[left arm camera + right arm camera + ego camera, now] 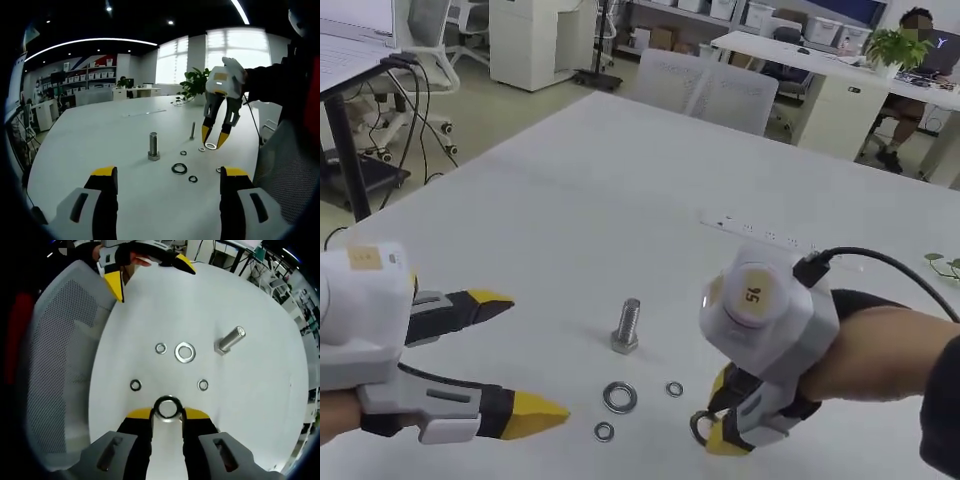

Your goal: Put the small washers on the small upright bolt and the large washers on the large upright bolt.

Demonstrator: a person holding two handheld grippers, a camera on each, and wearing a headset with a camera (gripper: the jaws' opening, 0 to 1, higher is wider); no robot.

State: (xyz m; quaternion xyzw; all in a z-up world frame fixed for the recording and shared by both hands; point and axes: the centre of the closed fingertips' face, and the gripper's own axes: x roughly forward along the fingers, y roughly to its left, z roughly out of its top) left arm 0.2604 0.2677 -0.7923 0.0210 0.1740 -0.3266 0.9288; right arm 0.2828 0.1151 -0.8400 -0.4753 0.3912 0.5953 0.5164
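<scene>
The large upright bolt (627,327) stands on the white table (600,200). In front of it lie a large washer (619,397) and two small washers (674,389) (604,432). My right gripper (712,432) points down at the table, shut on another large washer (167,408), which it holds by the rim. The left gripper view shows the small upright bolt (193,130) beyond the large bolt (153,146), just left of the right gripper (215,140). My left gripper (525,355) hovers open to the left of the washers, with nothing between its jaws.
A white power strip (760,235) lies on the table behind the right gripper, whose black cable (880,262) trails off to the right. A mesh chair (65,365) stands at the table's near edge. Desks, chairs and a potted plant (895,45) are further back.
</scene>
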